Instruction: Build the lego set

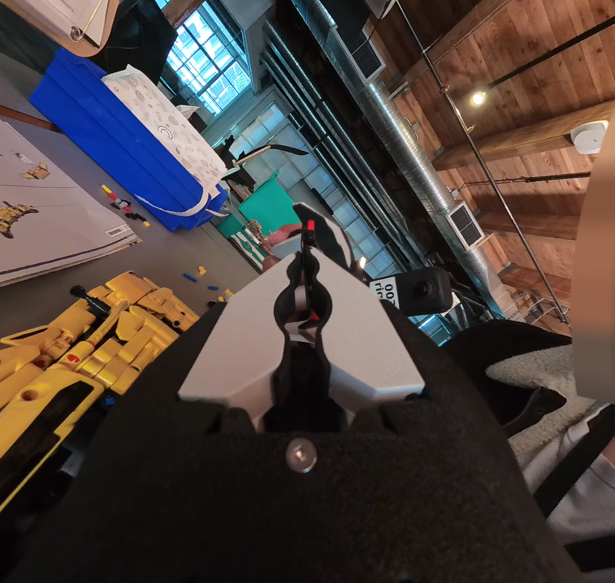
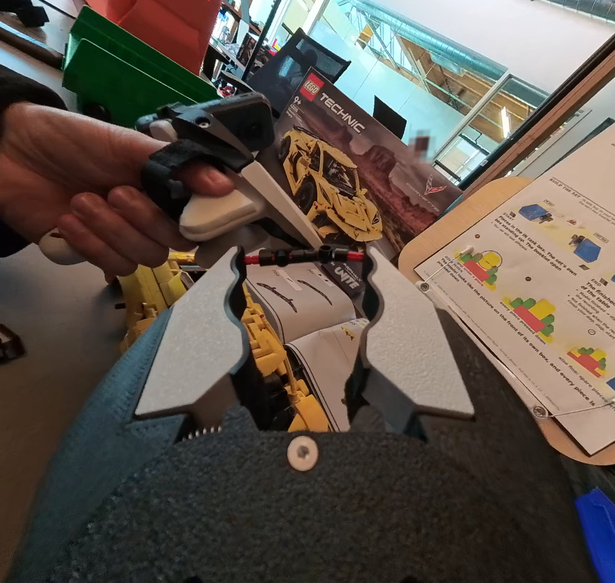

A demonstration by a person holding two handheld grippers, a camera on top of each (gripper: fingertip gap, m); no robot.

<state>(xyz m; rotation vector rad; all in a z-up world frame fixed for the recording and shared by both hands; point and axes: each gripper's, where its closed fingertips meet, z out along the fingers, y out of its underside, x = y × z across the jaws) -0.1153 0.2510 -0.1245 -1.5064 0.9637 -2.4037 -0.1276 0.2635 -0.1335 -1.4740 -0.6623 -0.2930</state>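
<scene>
**A:** What is the axle (image 2: 283, 257) like?

**B:** It is a thin black rod with red ends and small black connectors threaded along it. It is lifted off the table, above the yellow car model (image 2: 263, 337) and the open booklet (image 2: 309, 300).

**A:** Who has hold of it?

**B:** The left gripper (image 1: 307, 261). Its smooth white fingers, which have wavy black inner edges, are pressed together on the axle. A hand (image 2: 83, 181) comes in from the left, wrapped round the rounded white handle, and tilts the gripper down to the right.

**A:** And the right gripper (image 2: 303, 262)?

**B:** Its grey, grainy fingers stand wide apart, and the axle spans the gap at their tips. The red ends reach both inner edges, but I cannot tell whether they are being squeezed.

**A:** Is there room around it?

**B:** The grey table (image 1: 186, 254) is bare to the near left. On the left lie the car model's angular yellow panels, and farther off are loose small pieces (image 1: 126, 204) and a blue bin (image 1: 109, 141). The printed set box (image 2: 349, 174) stands just behind the axle. A round-cornered wooden board (image 2: 416, 261) holding a sheet closes off the right.
</scene>
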